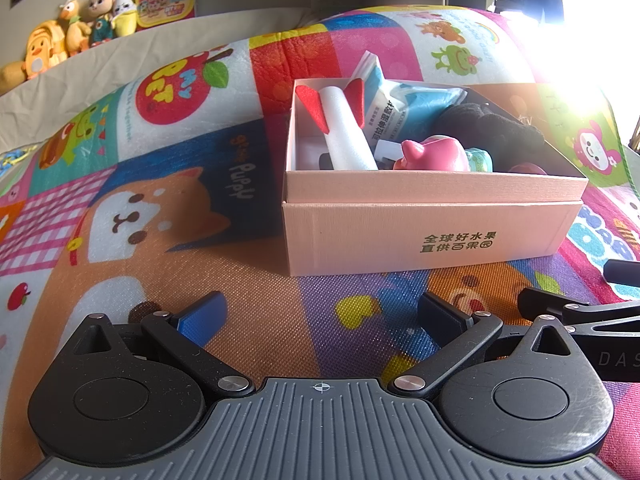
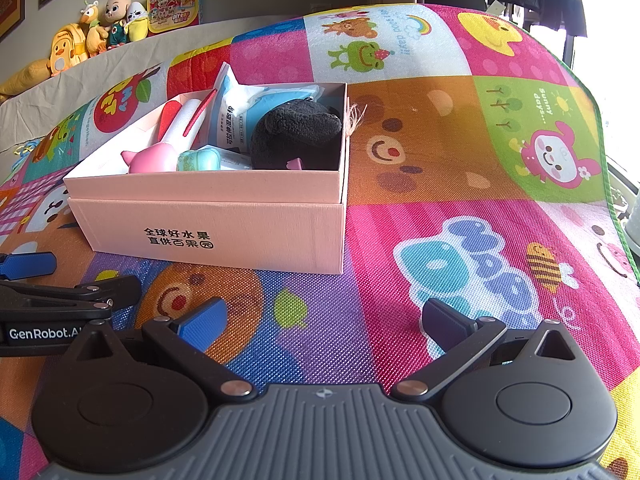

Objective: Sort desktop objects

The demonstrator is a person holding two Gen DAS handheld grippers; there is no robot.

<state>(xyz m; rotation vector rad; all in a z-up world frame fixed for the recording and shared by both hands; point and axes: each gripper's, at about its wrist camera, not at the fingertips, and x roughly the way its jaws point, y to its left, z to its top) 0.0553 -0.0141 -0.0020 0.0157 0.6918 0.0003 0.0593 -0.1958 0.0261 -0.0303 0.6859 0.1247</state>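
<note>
Left gripper: jaws spread wide, holding nothing, over the play mat. Right gripper: likewise wide apart and empty. Ahead of both sits the pink box, containing a foam rocket, pink toy and black plush.

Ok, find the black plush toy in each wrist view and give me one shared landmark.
Left wrist: black plush toy in the pink box, far right corner, upper right of centre.
Right wrist: black plush toy at the box's right wall, upper middle.
Shared landmark: the box's printed front lettering.
</note>
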